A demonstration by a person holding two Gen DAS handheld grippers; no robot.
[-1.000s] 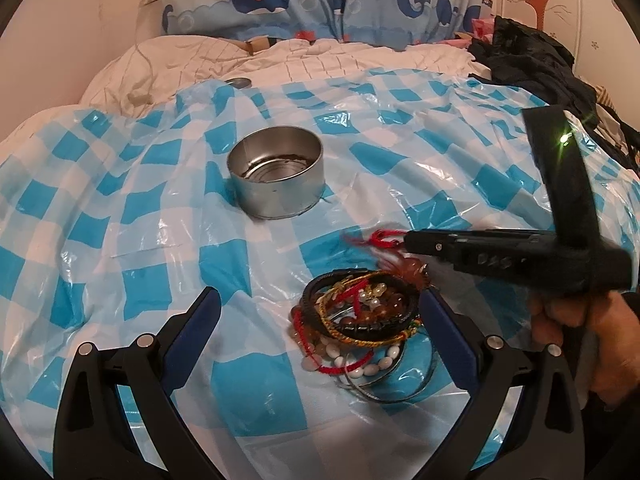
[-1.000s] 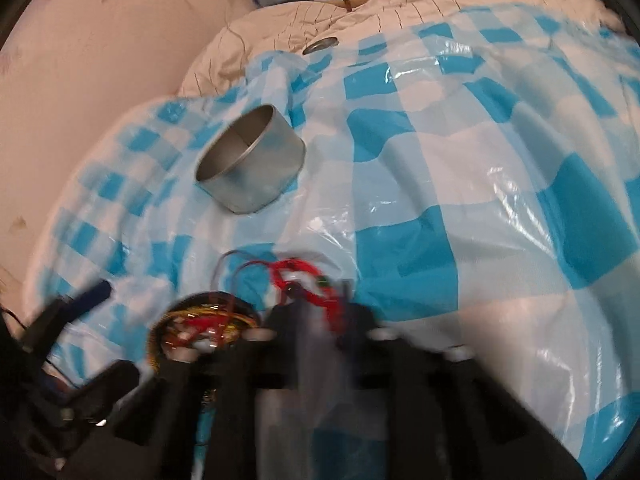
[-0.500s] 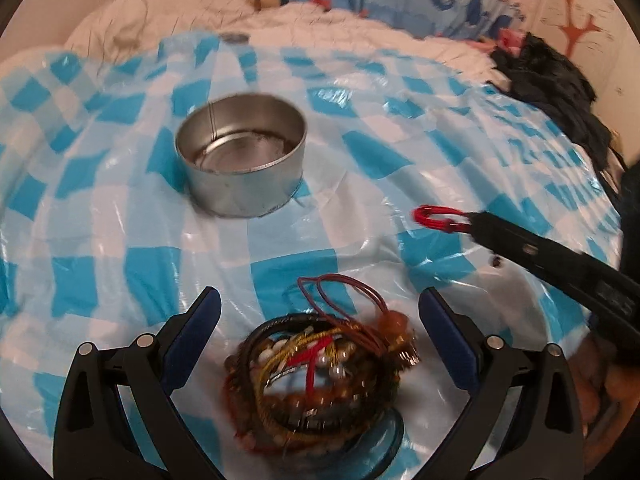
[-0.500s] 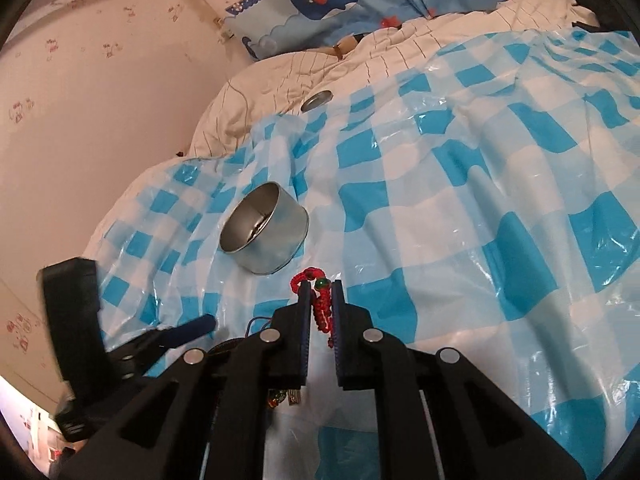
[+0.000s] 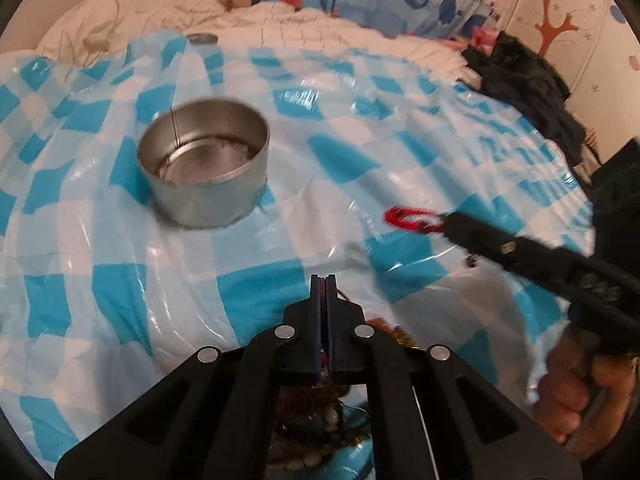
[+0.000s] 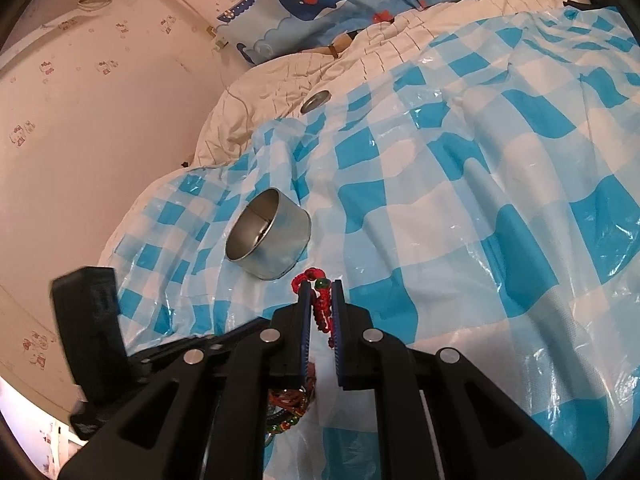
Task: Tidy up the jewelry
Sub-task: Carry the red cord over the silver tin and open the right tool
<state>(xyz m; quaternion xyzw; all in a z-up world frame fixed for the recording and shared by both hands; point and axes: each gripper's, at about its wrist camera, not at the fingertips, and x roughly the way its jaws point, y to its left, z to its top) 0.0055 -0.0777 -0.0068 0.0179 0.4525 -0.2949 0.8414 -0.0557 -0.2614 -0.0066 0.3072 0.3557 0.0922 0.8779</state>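
Red bracelet (image 6: pixel 320 300), silver tin (image 5: pixel 204 184), blue/white checked sheet (image 6: pixel 480 200), blk claws

A blue-and-white checked plastic sheet (image 6: pixel 500 184) is covering most of both views, wrinkling and catching glare. Beyond it, toward the top of each frame, a cream quilted blanket (image 6: pixel 288 76) is bunching up. A small round metal lid (image 6: pixel 315 101) is lying right where the sheet's far edge is meeting the blanket. A blue whale-print fabric (image 6: pixel 320 0) is showing along the top. A pile of black clothing (image 5: pixel 528 80) is sitting at the upper right of the left view, below a wall with a red tree decal (image 5: pixel 554 30). Pink patterned wallpaper (image 6: pixel 80 100) is filling the left of the right view.
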